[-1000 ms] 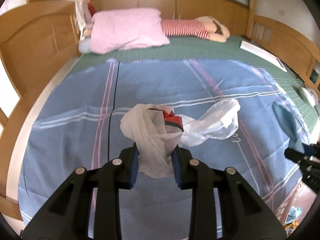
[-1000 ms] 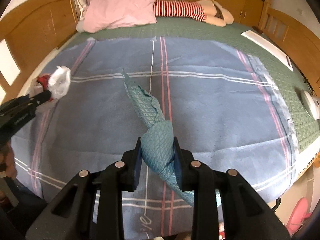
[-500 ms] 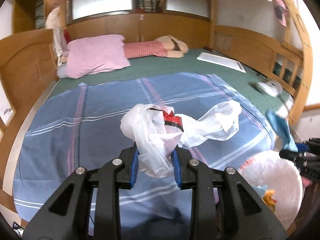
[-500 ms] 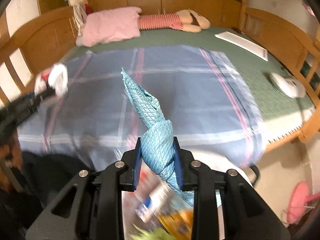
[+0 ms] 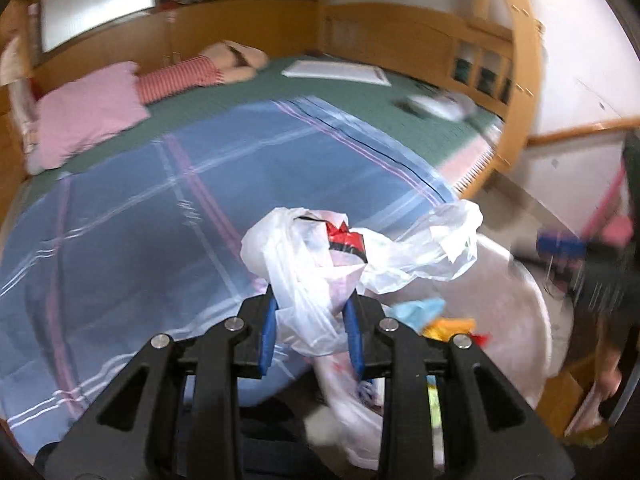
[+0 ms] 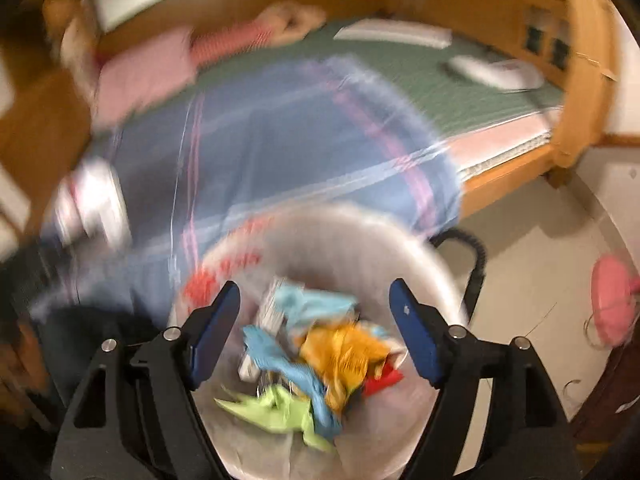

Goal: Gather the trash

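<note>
My left gripper [image 5: 312, 326] is shut on a crumpled white plastic bag [image 5: 340, 256] with a red and black wrapper inside, held above the bed's foot beside the trash bin [image 5: 520, 304]. My right gripper [image 6: 314, 334] is open and empty, right above the white-lined trash bin [image 6: 424, 248]. In the bin lie a teal wrapper [image 6: 288, 356], orange, green and red scraps. The left gripper with its white bag shows blurred at the left of the right wrist view [image 6: 96, 204].
The bed with a blue plaid sheet [image 5: 160, 216] fills the left. A pink pillow [image 5: 88, 112] and a striped doll lie at the head. A wooden bed frame [image 6: 580, 92] stands right. A pink fan [image 6: 612, 304] and a black cable lie on the floor.
Both grippers swung right from the bed toward the trash bin. My right gripper opened and let go of the teal wrapper, which now lies in the bin. The left still holds the bag.
</note>
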Demonstrator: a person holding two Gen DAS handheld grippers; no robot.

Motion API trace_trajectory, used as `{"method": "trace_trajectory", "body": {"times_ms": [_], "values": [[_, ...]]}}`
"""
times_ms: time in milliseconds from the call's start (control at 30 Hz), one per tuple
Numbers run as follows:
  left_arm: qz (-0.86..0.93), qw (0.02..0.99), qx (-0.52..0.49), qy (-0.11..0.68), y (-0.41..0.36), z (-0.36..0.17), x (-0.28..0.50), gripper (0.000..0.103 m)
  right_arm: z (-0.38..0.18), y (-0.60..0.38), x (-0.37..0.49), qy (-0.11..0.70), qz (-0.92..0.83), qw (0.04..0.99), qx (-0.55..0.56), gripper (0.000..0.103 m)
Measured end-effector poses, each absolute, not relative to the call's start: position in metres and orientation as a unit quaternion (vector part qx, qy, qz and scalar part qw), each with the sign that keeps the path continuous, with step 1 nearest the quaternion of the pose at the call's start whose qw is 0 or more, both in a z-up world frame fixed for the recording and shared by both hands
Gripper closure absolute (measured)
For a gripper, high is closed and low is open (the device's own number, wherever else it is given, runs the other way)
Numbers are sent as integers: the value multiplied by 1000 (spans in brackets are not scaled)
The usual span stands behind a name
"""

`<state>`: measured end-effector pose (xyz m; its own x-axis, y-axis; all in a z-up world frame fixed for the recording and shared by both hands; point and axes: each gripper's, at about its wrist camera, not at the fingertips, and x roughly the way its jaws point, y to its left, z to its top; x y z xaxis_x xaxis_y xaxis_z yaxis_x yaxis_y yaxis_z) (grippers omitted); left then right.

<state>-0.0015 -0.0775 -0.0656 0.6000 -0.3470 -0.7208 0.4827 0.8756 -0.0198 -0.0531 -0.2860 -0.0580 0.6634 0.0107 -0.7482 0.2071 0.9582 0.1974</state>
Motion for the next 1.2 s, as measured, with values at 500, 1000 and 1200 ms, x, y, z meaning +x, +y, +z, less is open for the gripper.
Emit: {"method": "trace_trajectory", "body": {"times_ms": [500,1000,1200], "values": [[-169,912,85,365,-85,-46,-26,7,-2,-281,-76,344,-99,926,118,13],[-55,947,32,315,-32,8,-42,3,3,-215,-77,330,-58,942,8,5],[-50,947,24,316,-27,10,-43,3,3,-210,-76,336,-49,941,9,5]]}}
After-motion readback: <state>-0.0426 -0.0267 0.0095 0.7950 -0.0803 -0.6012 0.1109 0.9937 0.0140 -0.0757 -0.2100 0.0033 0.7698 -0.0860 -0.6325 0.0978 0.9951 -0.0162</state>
